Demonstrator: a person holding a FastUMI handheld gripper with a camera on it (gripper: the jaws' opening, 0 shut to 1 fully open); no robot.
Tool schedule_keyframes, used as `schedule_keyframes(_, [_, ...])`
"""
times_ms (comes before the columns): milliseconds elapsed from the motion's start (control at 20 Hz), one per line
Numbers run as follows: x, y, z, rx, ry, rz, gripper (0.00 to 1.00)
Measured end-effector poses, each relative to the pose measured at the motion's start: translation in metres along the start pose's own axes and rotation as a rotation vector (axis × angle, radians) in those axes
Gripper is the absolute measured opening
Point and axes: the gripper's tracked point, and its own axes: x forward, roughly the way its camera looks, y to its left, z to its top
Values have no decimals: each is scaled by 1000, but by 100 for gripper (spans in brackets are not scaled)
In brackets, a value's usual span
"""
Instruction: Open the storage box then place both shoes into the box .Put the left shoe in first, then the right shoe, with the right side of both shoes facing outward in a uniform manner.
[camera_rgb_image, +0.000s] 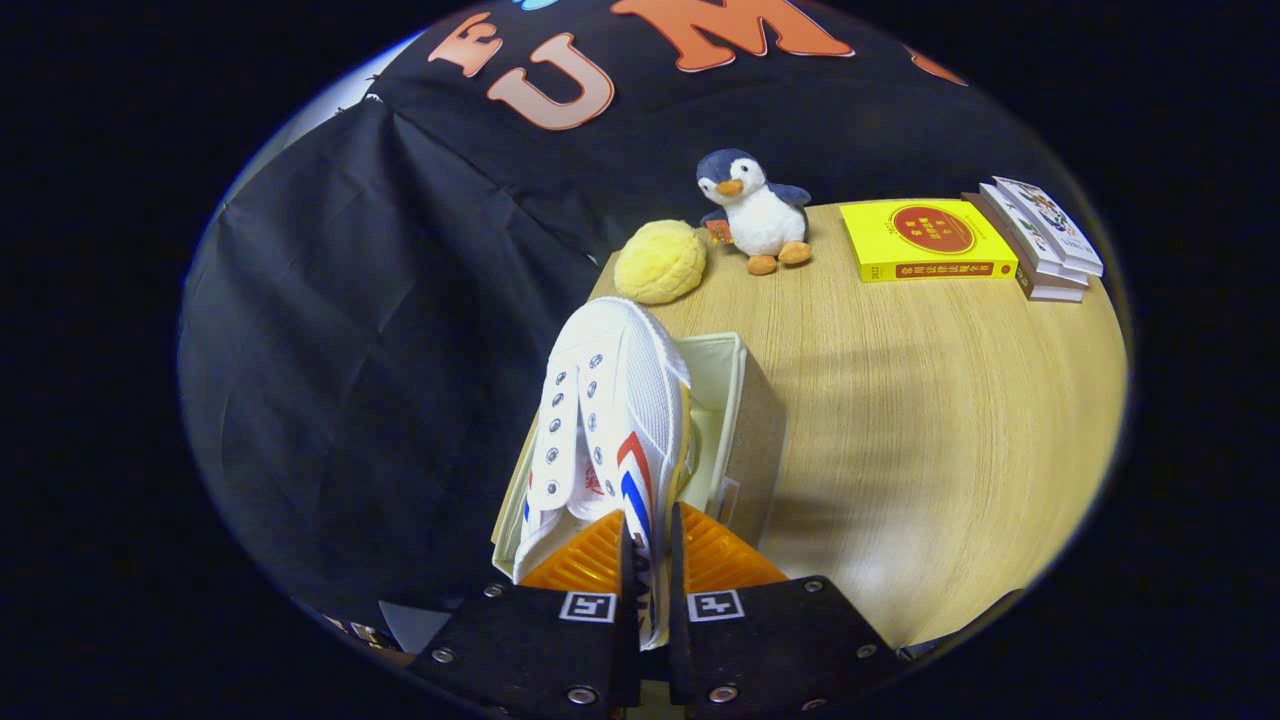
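Observation:
My gripper (649, 545) is shut on the side wall of a white canvas shoe (610, 400) with red and blue stripes and no laces. The shoe points away from me, its toe raised above the far end of the open storage box (745, 420). The box is beige with a cream lining and stands at the left edge of the wooden table (920, 420), directly under the shoe. The shoe hides most of the box's inside, so I cannot tell whether another shoe lies in it.
Beyond the box sit a yellow round plush (660, 262) and a penguin plush toy (755, 212). A yellow book (925, 240) and a small stack of books (1040, 240) lie at the far right. Black cloth hangs to the left of the table.

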Motion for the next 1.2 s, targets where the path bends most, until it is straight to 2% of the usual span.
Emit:
schedule_keyframes(550, [39,-3,-31,92,35,-231,12])
schedule_keyframes(800, [56,-8,-35,74,49,-322,15])
schedule_keyframes(900, [63,-6,-36,56,57,-342,20])
schedule_keyframes(1000, [68,4,-42,12,81,-324,29])
schedule_keyframes(1150, [60,14,-32,-52,29,-289,50])
schedule_keyframes(1200, [52,13,-24,-83,4,-291,52])
